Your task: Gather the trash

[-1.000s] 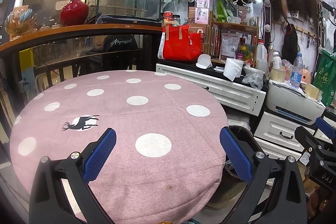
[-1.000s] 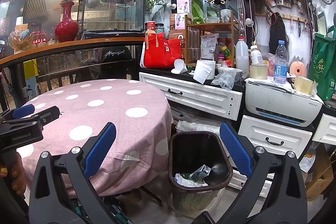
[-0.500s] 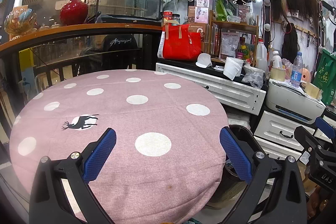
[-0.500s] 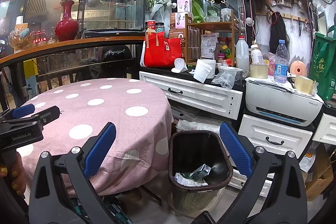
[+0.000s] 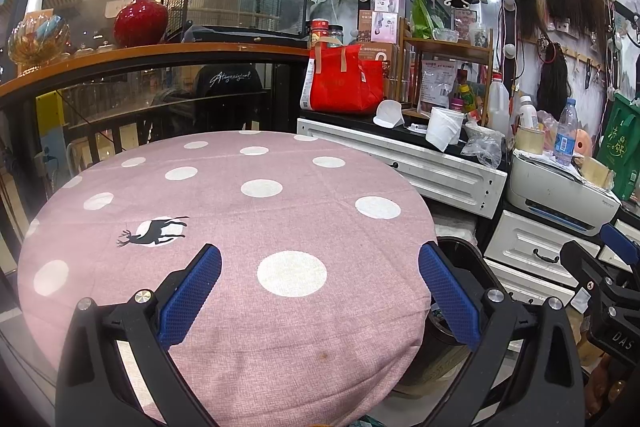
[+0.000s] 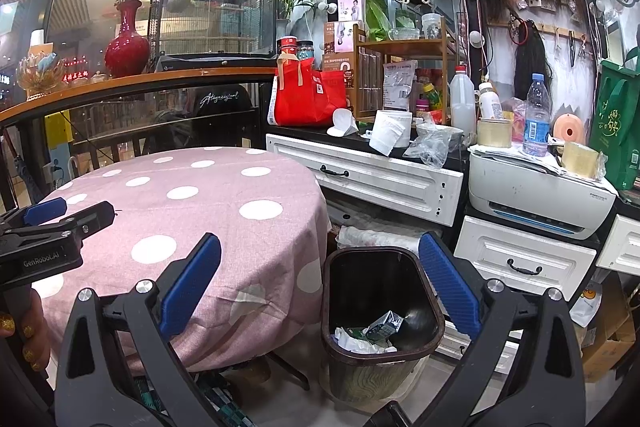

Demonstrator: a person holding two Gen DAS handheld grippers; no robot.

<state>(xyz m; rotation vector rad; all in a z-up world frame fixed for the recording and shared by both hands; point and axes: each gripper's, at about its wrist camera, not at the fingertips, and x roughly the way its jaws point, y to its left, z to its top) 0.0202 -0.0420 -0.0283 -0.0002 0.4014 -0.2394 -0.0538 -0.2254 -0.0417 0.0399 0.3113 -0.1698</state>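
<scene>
both grippers spread wide and empty, trash sits in the bin beside the table

left wrist view: left gripper hangs open over the pink dotted tablecloth, with the bin peeking out just past the table's right edge. right wrist view: right gripper is open too, above the dark bin right of the table; crumpled paper and a small carton lie inside it.
</scene>
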